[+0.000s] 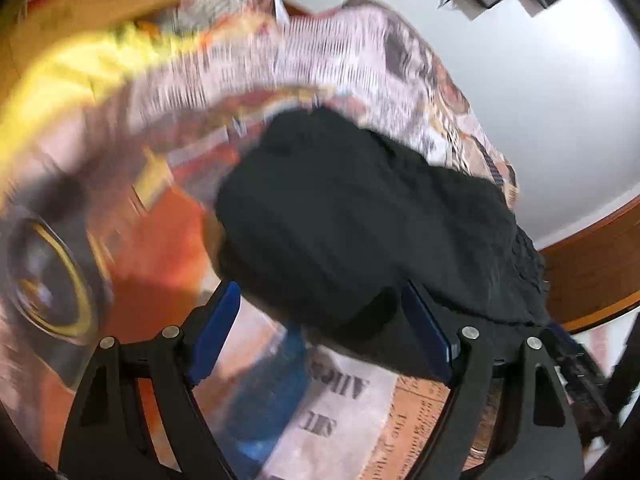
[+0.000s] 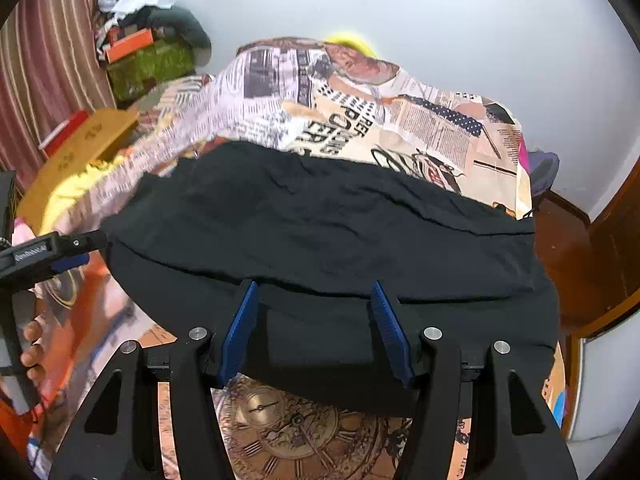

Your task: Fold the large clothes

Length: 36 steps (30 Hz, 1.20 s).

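1. A newspaper-print bedsheet [image 2: 432, 128] is covering the bed, and in the left wrist view it is smearing into blur.
2. The black garment [image 2: 320, 220], the thing being folded, is lying across the near part of the bed, with a doubled edge running from side to side.
3. The right tongs [image 2: 316, 332] are sitting at that near edge, standing about half spread. Black cloth is filling the gap between the blue pads [image 2: 240, 336], but I cannot tell whether they are pinching it or merely resting over it.
4. The left tongs [image 1: 320, 332] are standing wide apart, coming in at the garment's left end. One pad is touching the black bulk while the other is hanging clear of it, so nothing is being pinched there.
5. In the right wrist view the left tongs are showing at the left edge, just beside the garment's corner, with a person's fingers [image 2: 32, 344] curling below them.
6. A brown cardboard box [image 2: 80, 148] and an orange box [image 2: 128, 48] are sitting in clutter beyond the bed's left side.
7. A yellow cloth [image 2: 352, 42] is peeking over the far edge.
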Each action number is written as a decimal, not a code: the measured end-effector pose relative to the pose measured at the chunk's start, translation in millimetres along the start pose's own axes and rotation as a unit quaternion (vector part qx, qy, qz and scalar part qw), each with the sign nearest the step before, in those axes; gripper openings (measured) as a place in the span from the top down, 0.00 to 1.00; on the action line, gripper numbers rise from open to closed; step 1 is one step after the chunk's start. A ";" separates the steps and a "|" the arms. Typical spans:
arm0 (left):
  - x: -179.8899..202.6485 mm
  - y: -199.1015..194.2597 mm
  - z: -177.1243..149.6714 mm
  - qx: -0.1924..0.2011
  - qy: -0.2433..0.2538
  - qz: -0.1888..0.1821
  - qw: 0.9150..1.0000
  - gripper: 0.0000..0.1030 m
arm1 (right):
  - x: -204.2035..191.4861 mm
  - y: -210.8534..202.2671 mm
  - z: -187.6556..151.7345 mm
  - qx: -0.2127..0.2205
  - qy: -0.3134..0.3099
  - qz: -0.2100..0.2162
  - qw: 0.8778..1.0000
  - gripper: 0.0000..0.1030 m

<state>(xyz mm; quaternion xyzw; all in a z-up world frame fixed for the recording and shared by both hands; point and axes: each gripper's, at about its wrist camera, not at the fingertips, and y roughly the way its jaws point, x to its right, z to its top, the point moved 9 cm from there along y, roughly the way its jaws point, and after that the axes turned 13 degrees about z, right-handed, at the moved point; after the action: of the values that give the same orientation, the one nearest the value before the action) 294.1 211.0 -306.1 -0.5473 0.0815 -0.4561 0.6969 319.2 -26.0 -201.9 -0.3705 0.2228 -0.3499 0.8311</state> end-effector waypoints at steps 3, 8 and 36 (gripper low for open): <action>2.5 18.1 -10.9 -0.036 -0.035 -0.042 0.998 0.20 | 1.8 10.4 -6.1 -0.011 -0.012 -0.019 1.000 0.47; 12.6 34.2 -8.4 -0.061 -0.084 -0.098 0.990 0.15 | 4.9 15.7 -8.7 -0.008 -0.033 -0.034 0.999 0.46; 98.7 -152.5 64.5 0.308 0.114 0.099 0.939 0.72 | 6.4 -29.9 -2.8 0.019 0.066 0.052 0.996 0.41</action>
<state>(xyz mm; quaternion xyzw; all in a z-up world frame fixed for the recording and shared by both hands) 306.6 186.2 -115.4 -0.2395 0.0699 -0.4465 0.8593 309.2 -46.4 -181.3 -0.3185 0.2891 -0.3342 0.8386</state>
